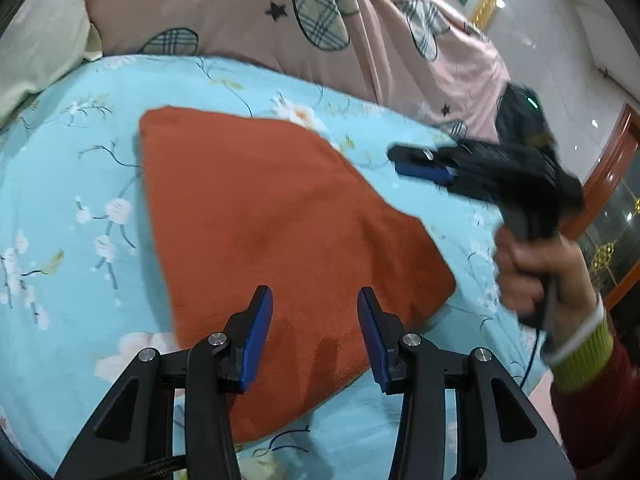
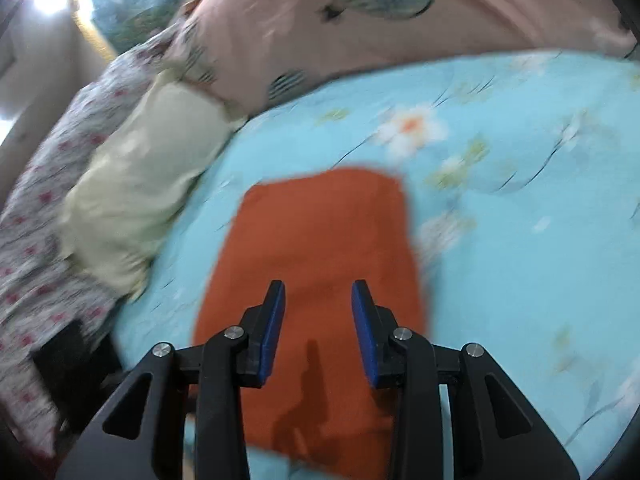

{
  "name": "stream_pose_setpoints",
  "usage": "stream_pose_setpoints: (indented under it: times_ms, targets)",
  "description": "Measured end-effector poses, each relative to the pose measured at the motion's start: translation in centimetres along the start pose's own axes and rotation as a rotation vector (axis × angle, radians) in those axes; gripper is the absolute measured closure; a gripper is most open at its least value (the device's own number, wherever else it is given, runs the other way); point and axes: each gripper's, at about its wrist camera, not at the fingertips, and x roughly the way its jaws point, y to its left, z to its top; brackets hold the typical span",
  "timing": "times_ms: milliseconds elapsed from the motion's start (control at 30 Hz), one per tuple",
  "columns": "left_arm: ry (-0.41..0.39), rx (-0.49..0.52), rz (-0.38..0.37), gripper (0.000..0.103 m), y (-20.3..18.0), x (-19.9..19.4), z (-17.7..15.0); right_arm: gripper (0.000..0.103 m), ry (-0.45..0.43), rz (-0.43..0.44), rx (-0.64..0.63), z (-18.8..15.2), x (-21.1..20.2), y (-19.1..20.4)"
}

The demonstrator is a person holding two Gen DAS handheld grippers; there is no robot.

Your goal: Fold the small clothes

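Observation:
An orange cloth point(image 1: 272, 232) lies flat on the light blue floral bedsheet point(image 1: 72, 184), folded into a rough rectangle. My left gripper point(image 1: 316, 300) is open and empty, hovering over the cloth's near end. My right gripper point(image 2: 318, 292) is open and empty above the same cloth point(image 2: 320, 240). In the left wrist view the right gripper point(image 1: 416, 160) shows side-on beyond the cloth's right edge, held by a hand in a red sleeve. The right wrist view is motion-blurred.
A pink quilt point(image 1: 248, 12) with plaid patches is bunched along the far side of the bed. A pale pillow point(image 2: 140, 184) and a floral blanket point(image 2: 44, 208) lie at the left. A wooden cabinet point(image 1: 616, 184) stands at the right.

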Motion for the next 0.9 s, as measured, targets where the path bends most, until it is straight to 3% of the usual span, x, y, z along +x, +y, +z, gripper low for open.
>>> stream_pose_setpoints:
  times_ms: [100,167,200,400,533,667,800,900]
  targets:
    - [0.015,-0.013,0.013,0.059,0.6,0.1,-0.4,0.071,0.038,-0.201,0.003,-2.8,1.8,-2.0]
    - [0.033,-0.021,0.008,0.06,1.1,0.7,-1.2,0.101,0.003,-0.174,0.101,-3.7,1.7,-5.1]
    - [0.036,-0.024,0.0,0.06,1.4,1.0,-1.6,0.103,-0.006,-0.137,0.157,-3.7,1.4,-6.3]
    - [0.04,-0.014,0.021,0.06,1.1,1.9,-2.8,0.103,0.006,-0.192,0.103,-3.5,1.3,-4.9]
    - [0.048,-0.037,0.021,0.06,1.3,1.6,-2.6,0.1,-0.027,-0.171,0.055,-3.8,-0.4,-2.4]
    - [0.003,-0.017,0.044,0.06,1.0,0.0,-1.3,0.1,-0.035,-0.137,0.02,-4.2,-1.1,-0.7]
    - [-0.008,-0.053,0.029,0.06,2.2,0.3,-0.1,0.1,0.023,-0.222,0.053,-5.4,0.6,-2.2]
    - [0.025,-0.035,0.073,0.068,2.5,1.6,-0.4,0.103,0.003,-0.171,0.125,-6.9,0.5,-4.4]
